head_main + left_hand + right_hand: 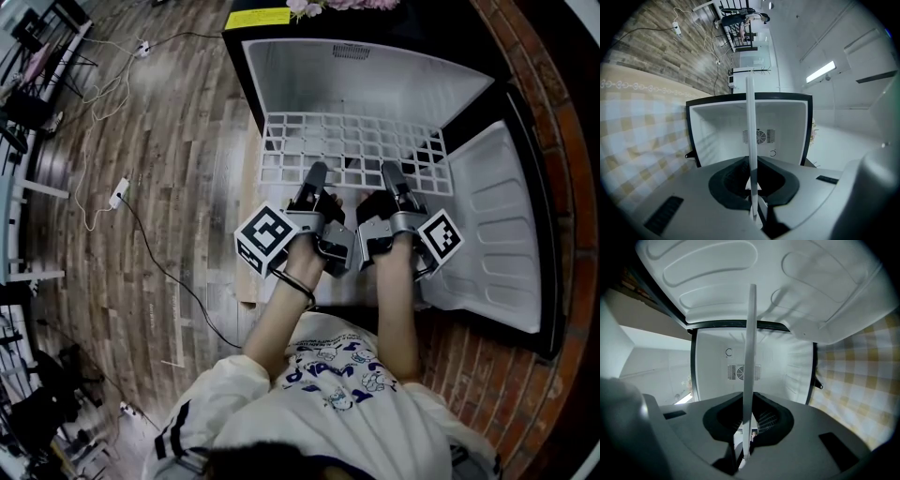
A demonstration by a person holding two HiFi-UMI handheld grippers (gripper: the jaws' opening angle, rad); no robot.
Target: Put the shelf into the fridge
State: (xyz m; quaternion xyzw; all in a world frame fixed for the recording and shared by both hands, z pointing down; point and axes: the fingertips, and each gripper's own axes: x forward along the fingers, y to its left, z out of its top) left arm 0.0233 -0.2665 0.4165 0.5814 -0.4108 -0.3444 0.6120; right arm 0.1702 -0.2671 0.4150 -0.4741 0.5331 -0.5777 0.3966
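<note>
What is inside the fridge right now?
Bare white ribbed walls and a round fan vent on the back wall of the fridge; no food shows. The wire shelf, gripped by the left gripper and right gripper, covers the lower interior in the head view.

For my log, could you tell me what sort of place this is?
Probably an indoor lab or studio: a small white open fridge on wood-plank flooring, a white power strip trailing cables, and black equipment stands.
</note>
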